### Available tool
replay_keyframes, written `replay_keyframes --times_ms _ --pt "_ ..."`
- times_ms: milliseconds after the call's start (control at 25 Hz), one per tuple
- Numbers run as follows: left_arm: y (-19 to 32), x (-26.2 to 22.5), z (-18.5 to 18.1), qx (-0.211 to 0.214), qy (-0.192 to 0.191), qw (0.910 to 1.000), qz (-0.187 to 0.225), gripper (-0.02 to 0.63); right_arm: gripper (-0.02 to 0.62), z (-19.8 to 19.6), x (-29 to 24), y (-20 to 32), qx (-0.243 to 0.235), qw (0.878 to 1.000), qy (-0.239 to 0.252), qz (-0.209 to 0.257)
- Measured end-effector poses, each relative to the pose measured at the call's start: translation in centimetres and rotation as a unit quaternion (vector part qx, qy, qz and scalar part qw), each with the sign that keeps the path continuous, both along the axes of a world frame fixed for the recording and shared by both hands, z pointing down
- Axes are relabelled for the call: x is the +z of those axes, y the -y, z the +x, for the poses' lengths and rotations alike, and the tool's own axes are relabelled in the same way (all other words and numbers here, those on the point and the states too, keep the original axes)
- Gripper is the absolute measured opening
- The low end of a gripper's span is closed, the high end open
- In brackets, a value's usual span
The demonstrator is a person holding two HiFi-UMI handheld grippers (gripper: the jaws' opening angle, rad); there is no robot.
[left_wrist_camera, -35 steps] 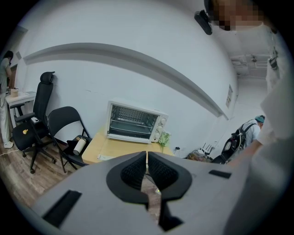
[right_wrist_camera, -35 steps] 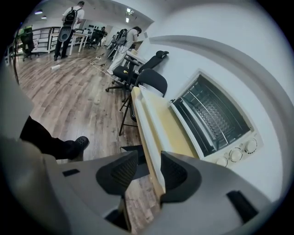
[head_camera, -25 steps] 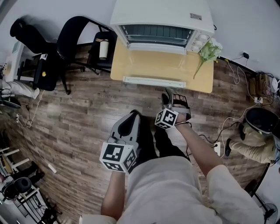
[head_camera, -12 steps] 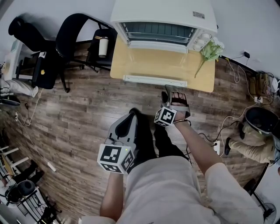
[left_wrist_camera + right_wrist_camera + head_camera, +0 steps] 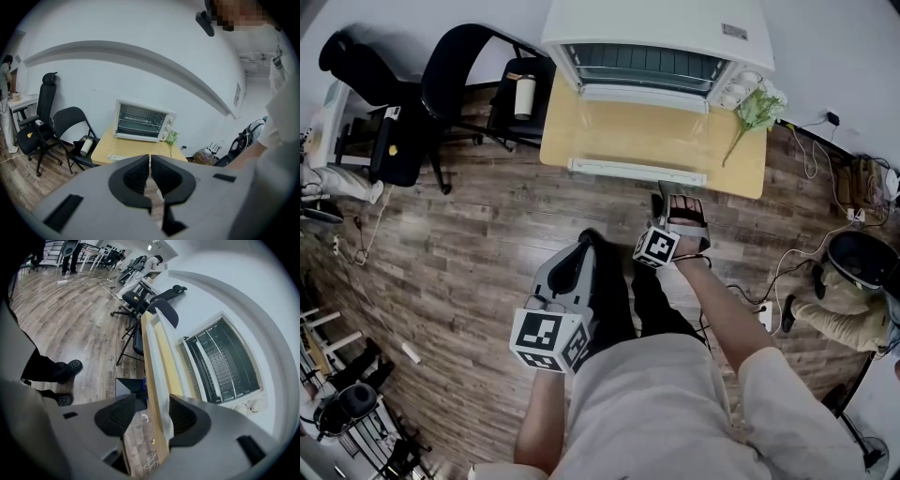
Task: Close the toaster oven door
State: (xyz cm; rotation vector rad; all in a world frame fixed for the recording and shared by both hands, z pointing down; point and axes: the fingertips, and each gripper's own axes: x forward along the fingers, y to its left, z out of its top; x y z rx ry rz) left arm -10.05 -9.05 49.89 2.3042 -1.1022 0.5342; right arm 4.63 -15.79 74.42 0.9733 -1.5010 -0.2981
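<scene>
Finding: the toaster oven (image 5: 652,37) stands at the back of the tabletop (image 5: 741,171). Its door (image 5: 642,141) is folded down flat towards you, so the task is not yet done. The white handle bar (image 5: 637,172) on the door's front edge runs left to right, parallel to the tabletop's near edge and just inside it. Your right gripper (image 5: 664,192) is the nearer one, sitting just short of the bar towards its right end. Its jaws have just been opening and now stand wide. In the right gripper view the bar and the tabletop edge pass lengthwise through the gap, with one jaw on the floor side and the other on the oven side. No pad appears to press on the bar. Your left gripper (image 5: 150,164) hangs back beside your body, well apart from the door. Its jaws are closed to a slit with nothing in them. Assessment: the lift falls to the right side. The bar lies ahead of those jaws and crosswise to their reach, so the door should swing up and away about its hinge at the oven's base.
</scene>
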Motion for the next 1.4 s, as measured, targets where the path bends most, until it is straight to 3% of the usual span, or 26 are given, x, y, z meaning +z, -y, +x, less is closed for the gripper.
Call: replay_keyframes --times_ms 280,480,1400 --pt "0.0 0.0 -0.2 -0.002 0.001 1.0 0.0 0.014 0.198 0.1 0.5 0.1 -0.004 1.0 -0.007 -0.008" --pt "0.0 0.0 0.1 0.001 0.004 1.0 0.0 0.014 0.16 0.6 -0.4 0.5 -0.008 1.0 -0.021 0.01" --pt "-0.5 -1.3 1.2 0.003 0.006 0.9999 0.016 0.014 0.13 1.6 -6.1 2.4 -0.008 0.996 -0.022 0.083"
